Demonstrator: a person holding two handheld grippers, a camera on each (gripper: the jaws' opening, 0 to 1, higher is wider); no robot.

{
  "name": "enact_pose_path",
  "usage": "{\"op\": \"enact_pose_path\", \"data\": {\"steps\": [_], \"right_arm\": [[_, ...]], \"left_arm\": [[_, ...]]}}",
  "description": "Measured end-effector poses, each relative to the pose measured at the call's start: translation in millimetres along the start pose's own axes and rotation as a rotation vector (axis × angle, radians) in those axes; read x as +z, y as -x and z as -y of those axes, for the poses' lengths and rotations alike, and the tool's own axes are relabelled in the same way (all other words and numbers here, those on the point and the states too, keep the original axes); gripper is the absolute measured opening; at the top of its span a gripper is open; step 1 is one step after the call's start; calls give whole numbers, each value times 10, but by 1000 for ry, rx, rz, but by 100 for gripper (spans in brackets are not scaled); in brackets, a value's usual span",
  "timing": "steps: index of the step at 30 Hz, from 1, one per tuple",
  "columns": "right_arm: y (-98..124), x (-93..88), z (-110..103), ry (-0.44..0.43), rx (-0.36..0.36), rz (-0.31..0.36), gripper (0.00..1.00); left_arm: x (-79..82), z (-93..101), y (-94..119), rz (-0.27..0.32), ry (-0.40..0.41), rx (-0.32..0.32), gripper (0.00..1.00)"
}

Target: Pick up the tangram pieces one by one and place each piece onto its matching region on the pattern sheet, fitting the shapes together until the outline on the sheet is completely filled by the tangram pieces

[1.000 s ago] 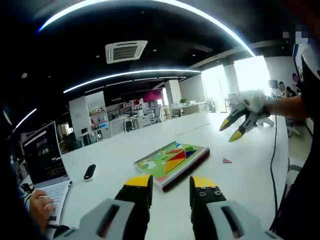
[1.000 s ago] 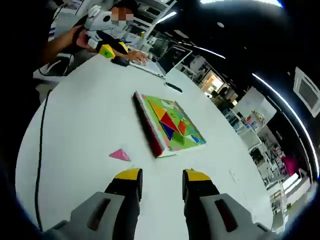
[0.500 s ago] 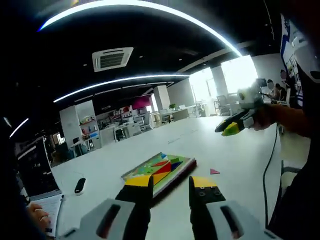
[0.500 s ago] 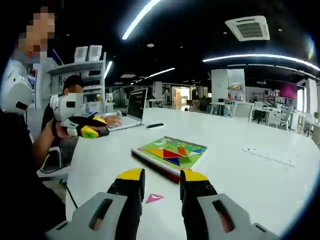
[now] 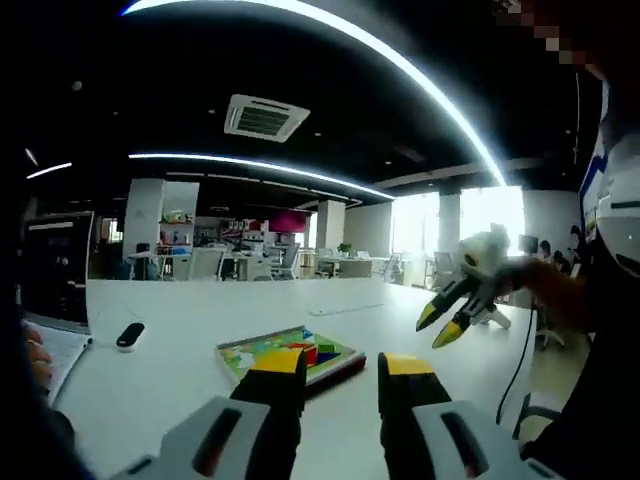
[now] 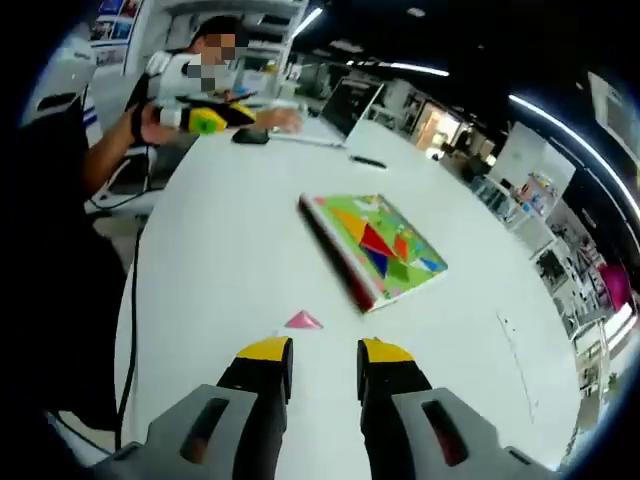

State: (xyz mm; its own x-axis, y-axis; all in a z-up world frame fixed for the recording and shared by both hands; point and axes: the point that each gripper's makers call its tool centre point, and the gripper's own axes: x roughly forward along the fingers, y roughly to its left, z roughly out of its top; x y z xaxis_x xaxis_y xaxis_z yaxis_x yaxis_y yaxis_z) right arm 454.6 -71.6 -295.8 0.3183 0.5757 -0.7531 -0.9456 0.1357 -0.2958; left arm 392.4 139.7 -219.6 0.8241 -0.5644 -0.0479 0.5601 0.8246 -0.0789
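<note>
Right claw (image 6: 325, 352) spread at bottom middle, just below pink triangle piece (image 6: 303, 321); pattern sheet (image 6: 377, 246) at center. Left claw (image 5: 338, 365) spread too.

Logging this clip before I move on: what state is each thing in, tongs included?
Left tongs: open, empty, held above the table.
Right tongs: open, empty, just short of the pink triangle.
Pink triangle: loose, flat on the table, off the sheet.
Pattern sheet: flat, several coloured pieces on it.
Laptop: open.
</note>
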Motion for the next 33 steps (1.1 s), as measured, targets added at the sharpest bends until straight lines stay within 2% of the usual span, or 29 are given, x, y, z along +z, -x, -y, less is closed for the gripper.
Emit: {"op": "enact_pose_path", "data": {"steps": [2, 5, 6, 8, 9, 10, 13, 15, 18, 21, 27, 33], "right_arm": [[-45, -64, -57, 106, 46, -64, 27], [-141, -117, -65, 474, 110, -196, 26], [-192, -117, -64, 598, 139, -231, 26], [-293, -92, -89, 779, 193, -261, 26], [-370, -51, -166, 854, 257, -255, 26], [-430, 8, -237, 864, 307, -234, 25], [-568, 121, -317, 934, 403, -202, 22], [-664, 136, -288, 982, 444, -227, 22], [-790, 77, -216, 1034, 494, -299, 22], [-818, 57, -272, 1070, 571, -300, 22], [-872, 78, -331, 1110, 630, -300, 22], [-891, 41, -297, 1089, 679, -329, 22]], "left_arm": [[-43, -49, -42, -16, 7, 15, 30], [-177, -176, -99, -52, -16, 47, 30], [-264, -219, -107, -81, -21, 58, 30], [-410, -282, -110, -133, -35, 79, 30], [-497, -321, -100, -165, -46, 96, 30], [-520, -340, -91, -174, -44, 107, 30], [-429, -306, -54, -124, -48, 92, 30], [-401, -319, -21, -117, -39, 90, 30], [-438, -406, 19, -132, -45, 120, 30], [-480, -440, 49, -133, -40, 127, 30], [-541, -562, 87, -119, -19, 168, 30], [-566, -645, 124, -126, -3, 183, 30]]}}
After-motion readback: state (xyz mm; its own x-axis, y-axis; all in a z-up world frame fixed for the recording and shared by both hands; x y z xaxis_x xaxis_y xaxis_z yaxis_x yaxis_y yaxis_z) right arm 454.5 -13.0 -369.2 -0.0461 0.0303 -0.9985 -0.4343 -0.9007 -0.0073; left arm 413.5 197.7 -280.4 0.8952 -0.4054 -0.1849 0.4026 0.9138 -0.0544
